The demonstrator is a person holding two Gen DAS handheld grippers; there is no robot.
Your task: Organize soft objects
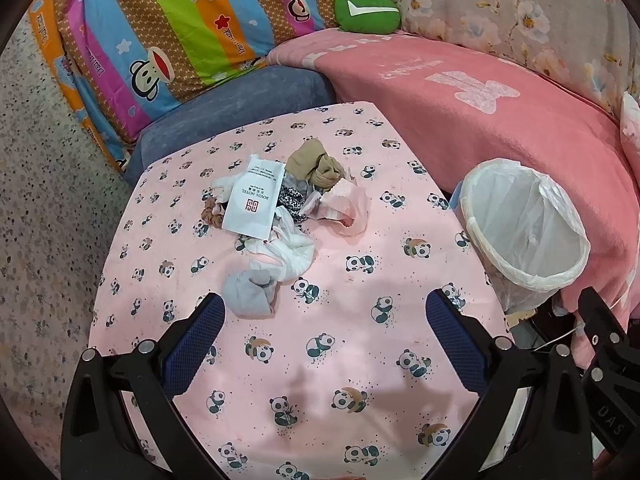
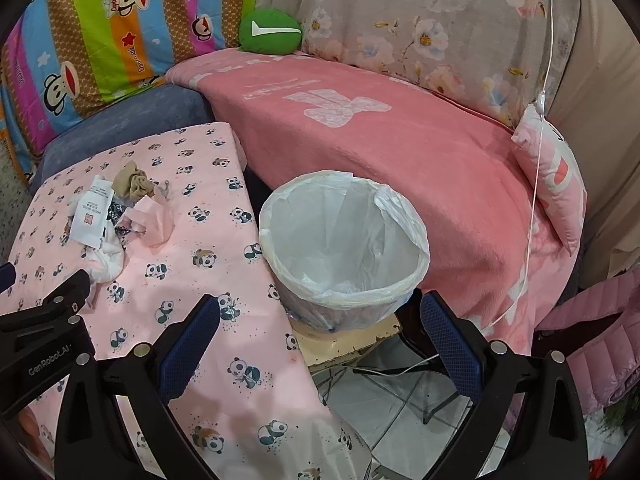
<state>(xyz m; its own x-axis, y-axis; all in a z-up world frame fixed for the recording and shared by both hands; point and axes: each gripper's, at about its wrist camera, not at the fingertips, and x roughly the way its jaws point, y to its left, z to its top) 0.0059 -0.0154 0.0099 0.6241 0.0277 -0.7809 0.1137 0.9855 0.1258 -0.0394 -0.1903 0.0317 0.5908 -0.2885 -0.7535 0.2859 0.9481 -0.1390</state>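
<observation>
The pile of soft things (image 1: pixel 288 204) lies in the middle of the panda-print table (image 1: pixel 360 360), to the left of the lined bin (image 1: pixel 524 228) that stands just off the table's right edge. In it are a grey sock (image 1: pixel 250 292) nearest the left gripper (image 1: pixel 324 320), a white cloth (image 1: pixel 292 252), a tan stocking (image 1: pixel 316 164), a pink plastic bag (image 1: pixel 346 208), a brown hair tie (image 1: pixel 212 214) and a black-and-white patterned piece, with a white paper packet (image 1: pixel 254 204) resting on top.

Both claws are spread wide and hold nothing. The left one hovers over the table short of the grey sock; the right gripper (image 2: pixel 320 320) hangs over the bin's near rim.

The items overlap, so a pinch on one piece would likely drag a neighbour along, and the paper packet could slide off or get caught with the fabric. The thin stocking and plastic bag may slip out of a shallow grip. The bin looks light and perches on a small board beside the table, so a knock from the right claw could tip it. A low reach might also snag the tablecloth.
</observation>
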